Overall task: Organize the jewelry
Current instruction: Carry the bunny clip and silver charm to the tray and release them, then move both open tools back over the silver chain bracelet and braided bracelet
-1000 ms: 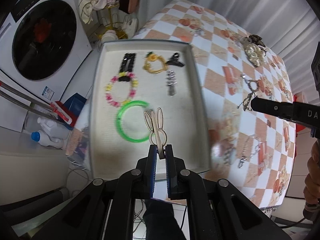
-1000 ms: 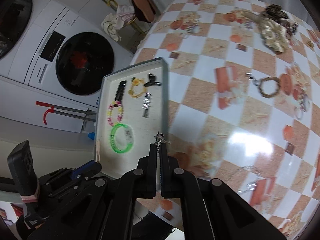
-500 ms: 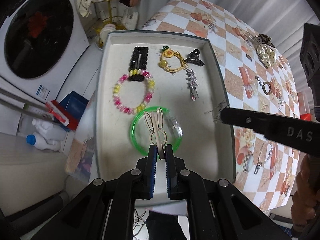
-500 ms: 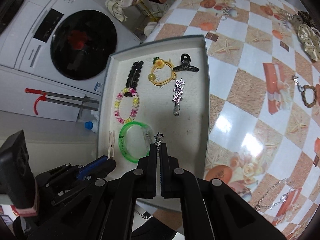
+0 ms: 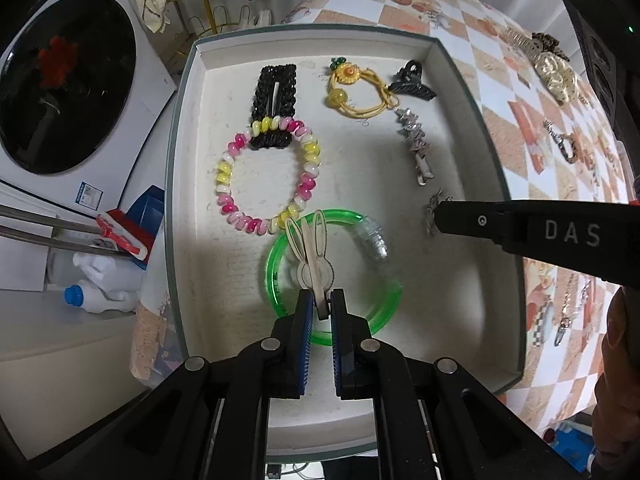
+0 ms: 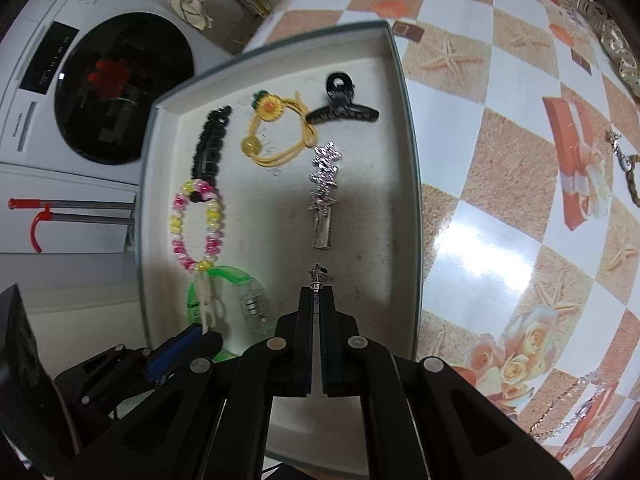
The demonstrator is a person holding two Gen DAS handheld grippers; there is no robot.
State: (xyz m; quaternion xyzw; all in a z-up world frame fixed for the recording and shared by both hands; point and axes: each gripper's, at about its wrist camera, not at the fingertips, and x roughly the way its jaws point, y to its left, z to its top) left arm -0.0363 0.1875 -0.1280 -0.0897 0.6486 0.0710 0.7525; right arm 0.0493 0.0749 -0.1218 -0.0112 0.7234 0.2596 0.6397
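My left gripper (image 5: 320, 300) is shut on a cream rabbit-shaped clip (image 5: 310, 252) and holds it over the green bangle (image 5: 280, 280) in the white tray (image 5: 184, 168). My right gripper (image 6: 317, 294) is shut on a small silver chain piece (image 6: 319, 274) and holds it over the tray's right side, below the silver star clip (image 6: 323, 196). In the left wrist view the right gripper (image 5: 438, 220) reaches in from the right with the chain piece (image 5: 431, 216) at its tip. The left gripper (image 6: 200, 334) also shows in the right wrist view.
The tray also holds a pink and yellow bead bracelet (image 5: 264, 176), a black rectangular clip (image 5: 276, 100), a yellow hair tie (image 5: 360, 92) and a black claw clip (image 5: 412, 80). More jewelry (image 5: 556, 76) lies on the checkered tablecloth (image 6: 500, 184). A washing machine (image 5: 60, 80) stands left.
Both grippers have moved in over the tray. The right gripper has carried the chain piece from the table's edge to above the tray's right side. The left gripper still holds the rabbit clip.
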